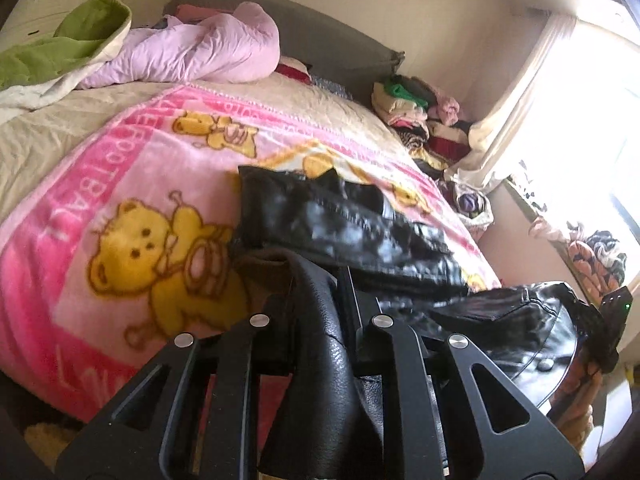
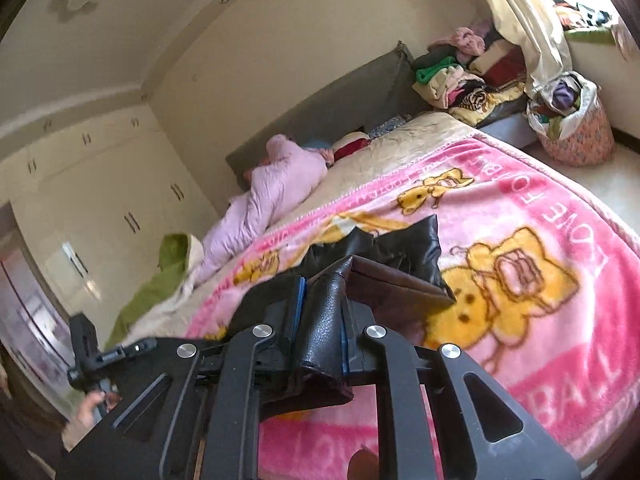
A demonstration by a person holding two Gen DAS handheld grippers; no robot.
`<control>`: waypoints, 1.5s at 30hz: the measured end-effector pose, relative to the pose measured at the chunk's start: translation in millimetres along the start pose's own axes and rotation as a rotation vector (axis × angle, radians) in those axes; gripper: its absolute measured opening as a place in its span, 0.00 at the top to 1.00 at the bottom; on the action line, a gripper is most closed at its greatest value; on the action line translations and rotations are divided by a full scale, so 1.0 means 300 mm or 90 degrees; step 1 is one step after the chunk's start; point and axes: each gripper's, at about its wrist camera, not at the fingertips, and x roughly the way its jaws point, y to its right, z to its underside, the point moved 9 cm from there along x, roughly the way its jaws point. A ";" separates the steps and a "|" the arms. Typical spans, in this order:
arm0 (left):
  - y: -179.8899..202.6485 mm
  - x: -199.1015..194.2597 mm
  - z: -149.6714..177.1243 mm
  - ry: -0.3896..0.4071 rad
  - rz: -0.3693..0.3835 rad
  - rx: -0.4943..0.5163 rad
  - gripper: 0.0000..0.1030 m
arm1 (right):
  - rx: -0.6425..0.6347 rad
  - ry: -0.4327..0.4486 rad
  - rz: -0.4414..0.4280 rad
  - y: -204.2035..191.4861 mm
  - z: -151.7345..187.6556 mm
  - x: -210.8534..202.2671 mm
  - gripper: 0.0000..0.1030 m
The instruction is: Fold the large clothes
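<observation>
Pink bear-print blanket point(image 1: 120, 184) covers the bed point(image 2: 400, 140), with a black leather jacket point(image 1: 344, 224) lying on it. Left claw point(image 1: 320, 320) is clamped on a jacket fold; right claw point(image 2: 322, 312) likewise pinches the jacket.

left hand-held gripper point(image 1: 320, 312): clamped, tilted down | right hand-held gripper point(image 2: 322, 300): clamped, nearly level
</observation>
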 end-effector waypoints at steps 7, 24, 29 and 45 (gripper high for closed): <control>0.017 0.062 -0.082 -0.001 0.006 0.005 0.90 | 0.029 -0.008 0.015 0.022 -0.071 0.093 0.88; -0.037 0.293 -0.260 -0.048 -0.034 -0.019 0.87 | 0.062 -0.071 0.039 0.110 -0.185 0.390 0.87; -0.057 0.338 -0.273 -0.058 -0.036 -0.041 0.85 | 0.054 -0.089 0.055 0.146 -0.197 0.464 0.87; -0.120 0.487 -0.266 -0.081 -0.076 -0.074 0.78 | 0.061 -0.157 0.121 0.297 -0.171 0.658 0.84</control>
